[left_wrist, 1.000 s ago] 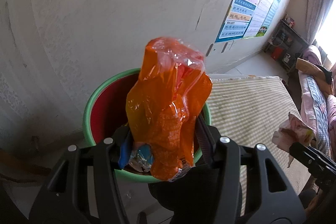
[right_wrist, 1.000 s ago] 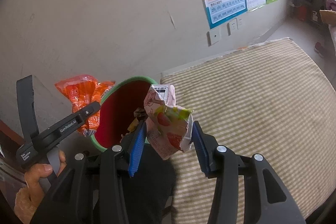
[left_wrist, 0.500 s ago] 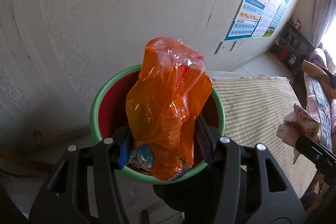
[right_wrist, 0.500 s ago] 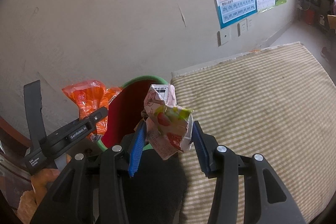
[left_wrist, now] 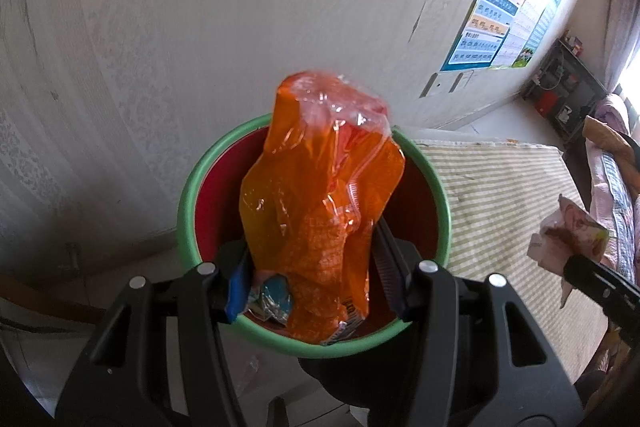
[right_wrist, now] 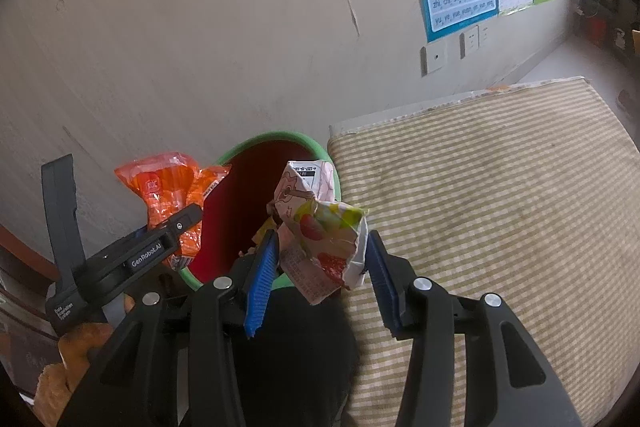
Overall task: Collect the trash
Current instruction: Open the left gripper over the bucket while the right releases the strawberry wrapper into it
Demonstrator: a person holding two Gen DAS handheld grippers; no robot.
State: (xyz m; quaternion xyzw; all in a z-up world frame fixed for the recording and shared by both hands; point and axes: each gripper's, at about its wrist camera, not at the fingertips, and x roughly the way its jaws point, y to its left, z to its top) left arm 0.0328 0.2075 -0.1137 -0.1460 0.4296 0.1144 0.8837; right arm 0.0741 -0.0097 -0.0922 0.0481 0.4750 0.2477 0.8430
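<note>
Against the pale wall (right_wrist: pixel 200 27), beside the striped mattress (right_wrist: pixel 500 187), I had the green-rimmed bin (left_wrist: pixel 442 211) with some trash already in its red hollow. Over its mouth my left tongs (left_wrist: pixel 312 279) stood clenched on the orange wrapper (left_wrist: pixel 320 203); it hung above the opening, not yet dropped. My right tongs (right_wrist: pixel 320 267) gripped the crumpled drink carton (right_wrist: pixel 320 239) near the rim, over the mattress edge. By my reckoning, both pieces were gathered; only the letting go remained.
</note>
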